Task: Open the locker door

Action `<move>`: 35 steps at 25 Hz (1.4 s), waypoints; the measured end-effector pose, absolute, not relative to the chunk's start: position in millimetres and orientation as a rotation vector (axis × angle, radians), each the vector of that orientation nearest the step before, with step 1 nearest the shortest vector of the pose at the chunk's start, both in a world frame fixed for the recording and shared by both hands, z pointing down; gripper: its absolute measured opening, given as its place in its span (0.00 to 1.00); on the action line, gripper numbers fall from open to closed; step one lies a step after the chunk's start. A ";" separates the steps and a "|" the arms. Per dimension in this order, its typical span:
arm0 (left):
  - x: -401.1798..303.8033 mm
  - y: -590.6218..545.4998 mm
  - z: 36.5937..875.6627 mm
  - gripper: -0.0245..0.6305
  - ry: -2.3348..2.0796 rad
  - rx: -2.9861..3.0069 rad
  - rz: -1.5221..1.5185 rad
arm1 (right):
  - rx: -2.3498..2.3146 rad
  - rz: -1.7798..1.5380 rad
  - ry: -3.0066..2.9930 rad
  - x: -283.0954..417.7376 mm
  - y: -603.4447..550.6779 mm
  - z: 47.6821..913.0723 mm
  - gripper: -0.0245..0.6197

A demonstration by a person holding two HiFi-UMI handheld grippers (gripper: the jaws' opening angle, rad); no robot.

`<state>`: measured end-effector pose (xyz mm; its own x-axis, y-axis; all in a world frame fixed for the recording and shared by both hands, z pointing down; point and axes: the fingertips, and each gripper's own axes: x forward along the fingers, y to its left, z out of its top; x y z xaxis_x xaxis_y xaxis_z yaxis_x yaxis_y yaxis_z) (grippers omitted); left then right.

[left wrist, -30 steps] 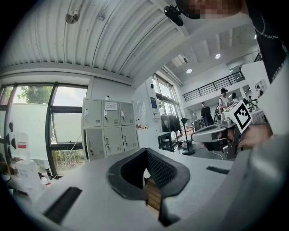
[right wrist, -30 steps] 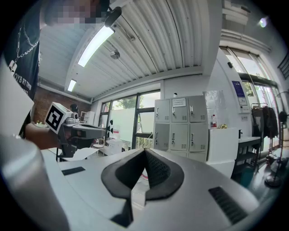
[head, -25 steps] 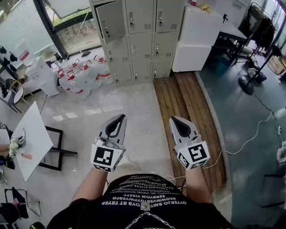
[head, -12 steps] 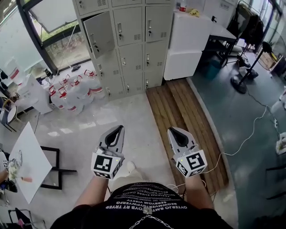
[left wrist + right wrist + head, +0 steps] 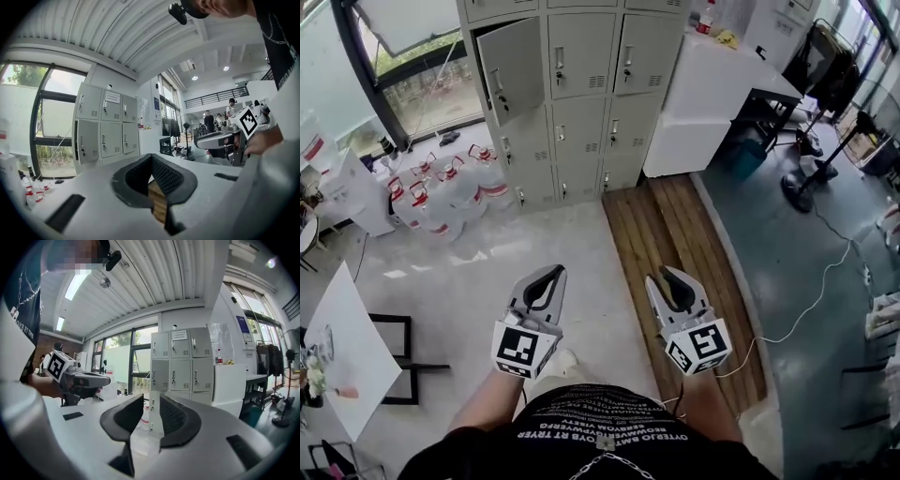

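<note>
In the head view, a block of grey lockers (image 5: 581, 84) is seen at the top, far from both claws. One locker door (image 5: 514, 67) at the upper left is swung open, and the other doors are shut. Water jugs (image 5: 441, 192) are stood on the floor to the left of the lockers. A big white box (image 5: 703, 103) is placed just to their right. Wooden boards (image 5: 675, 253) are laid on the floor in front of the lockers. A white surface (image 5: 347, 347) is seen at the left edge. The left claw (image 5: 551, 274) and the right claw (image 5: 667, 274) are held side by side, low in the picture, both pointed at the lockers and touching nothing. In the left gripper view, the left claw (image 5: 151, 157) is seen with its tips pressed together, and nothing is held in it. The wooden boards are seen through the hole under the tips. The lockers are seen far off at the left, and the right claw is seen at the right. In the right gripper view, the right claw (image 5: 151, 397) is seen partly open and opening wider. Nothing is held between its jaws. Only the far lockers are seen through the gap, and the left claw is seen at the left.
</note>
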<state>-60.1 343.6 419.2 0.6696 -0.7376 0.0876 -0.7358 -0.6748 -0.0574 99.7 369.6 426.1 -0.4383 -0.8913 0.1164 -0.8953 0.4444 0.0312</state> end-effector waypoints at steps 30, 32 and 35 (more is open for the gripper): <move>-140.0 158.1 441.9 0.03 1.456 -2.840 -0.205 | 1.488 0.114 -2.626 51.7 163.7 428.1 0.21; -133.3 139.7 439.7 0.03 1.471 -2.822 -0.209 | 1.473 0.113 -2.645 59.1 140.4 428.6 0.21; -120.7 114.0 440.4 0.03 1.500 -2.812 -0.243 | 1.440 0.107 -2.670 71.0 108.6 428.9 0.21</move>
